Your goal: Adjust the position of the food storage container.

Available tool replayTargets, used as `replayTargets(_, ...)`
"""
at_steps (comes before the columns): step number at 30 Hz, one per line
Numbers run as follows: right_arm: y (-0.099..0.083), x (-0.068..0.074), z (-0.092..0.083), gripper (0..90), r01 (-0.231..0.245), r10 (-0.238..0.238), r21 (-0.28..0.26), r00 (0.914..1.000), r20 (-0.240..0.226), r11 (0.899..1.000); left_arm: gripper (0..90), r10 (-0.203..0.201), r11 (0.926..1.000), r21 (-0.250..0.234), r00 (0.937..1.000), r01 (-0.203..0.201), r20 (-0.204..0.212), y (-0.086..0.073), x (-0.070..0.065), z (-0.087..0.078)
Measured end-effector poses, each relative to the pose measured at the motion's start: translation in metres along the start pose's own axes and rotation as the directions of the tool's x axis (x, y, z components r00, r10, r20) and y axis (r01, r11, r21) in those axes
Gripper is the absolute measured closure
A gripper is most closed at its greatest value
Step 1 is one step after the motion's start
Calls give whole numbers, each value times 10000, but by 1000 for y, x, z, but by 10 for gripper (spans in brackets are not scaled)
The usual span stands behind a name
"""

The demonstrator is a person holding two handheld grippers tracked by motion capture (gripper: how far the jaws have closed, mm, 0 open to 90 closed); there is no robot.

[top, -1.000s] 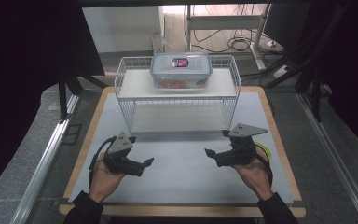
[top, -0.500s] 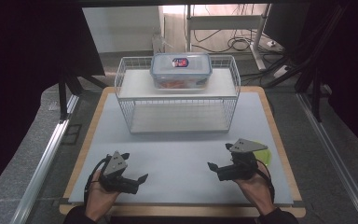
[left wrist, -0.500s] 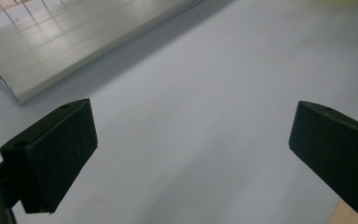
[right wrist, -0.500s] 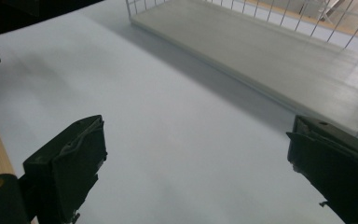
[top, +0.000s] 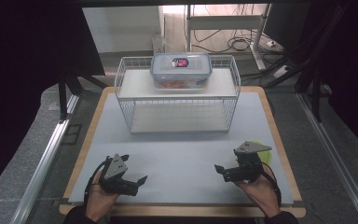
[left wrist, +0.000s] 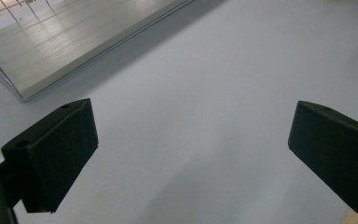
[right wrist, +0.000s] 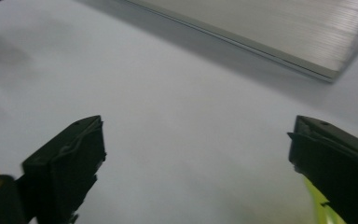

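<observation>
Yellow-green object (top: pixel 263 150) just beside open right tongs (top: pixel 221 171); left tongs (top: pixel 135 179) open, apart.

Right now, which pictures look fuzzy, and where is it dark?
High view: sharp on the rack and box, with black, unlit edges. Left gripper view: left claw crisp, mat evenly lit. Right gripper view: right claw and the rack's shelf slightly blurred.

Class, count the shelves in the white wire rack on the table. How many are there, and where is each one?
2. The upper shelf sits at the top of the wire rack and carries the clear lidded container. The lower shelf lies at the rack's base on the table.
</observation>
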State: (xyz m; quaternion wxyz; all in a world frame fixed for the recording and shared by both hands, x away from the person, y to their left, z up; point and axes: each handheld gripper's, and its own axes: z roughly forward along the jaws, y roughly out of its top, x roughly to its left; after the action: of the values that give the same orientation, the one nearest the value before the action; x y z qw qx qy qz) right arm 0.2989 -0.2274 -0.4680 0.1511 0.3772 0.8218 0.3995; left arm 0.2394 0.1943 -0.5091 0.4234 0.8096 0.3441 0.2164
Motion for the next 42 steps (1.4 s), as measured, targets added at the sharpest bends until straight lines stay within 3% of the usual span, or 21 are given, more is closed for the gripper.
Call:
replayTargets(7, -1, -18, -17, 345, -674, 679, -119, 9966, 468, 9977, 20, 53, 10000, 53, 10000, -54, 74, -1, 0, 2)
replayTargets(17, -4, -33, -31, 551, -746, 776, -347, 9922, 975, 9966, 28, 103, 9999, 124, 9999, -104, 79, -3, -1, 4)
replayTargets(22, -7, -40, -34, 632, -726, 751, -221, 9865, 1458, 9971, 28, 125, 9998, 121, 9998, -127, 150, -3, -1, 4)
replayTargets(30, -11, -58, -45, 883, -942, 1002, -386, 9738, 2040, 9948, 32, 77, 9999, 131, 9998, -80, 181, -3, 0, 5)
replayTargets(37, -16, -72, -55, 900, -1209, 1335, -639, 9563, 2601, 9906, 35, 116, 9997, 202, 9997, -121, 223, -4, -1, 6)
replayTargets(42, -24, -86, -59, 900, -1505, 1629, -638, 9374, 3079, 9866, 37, 97, 9996, 251, 9997, -103, 234, -4, -1, 7)
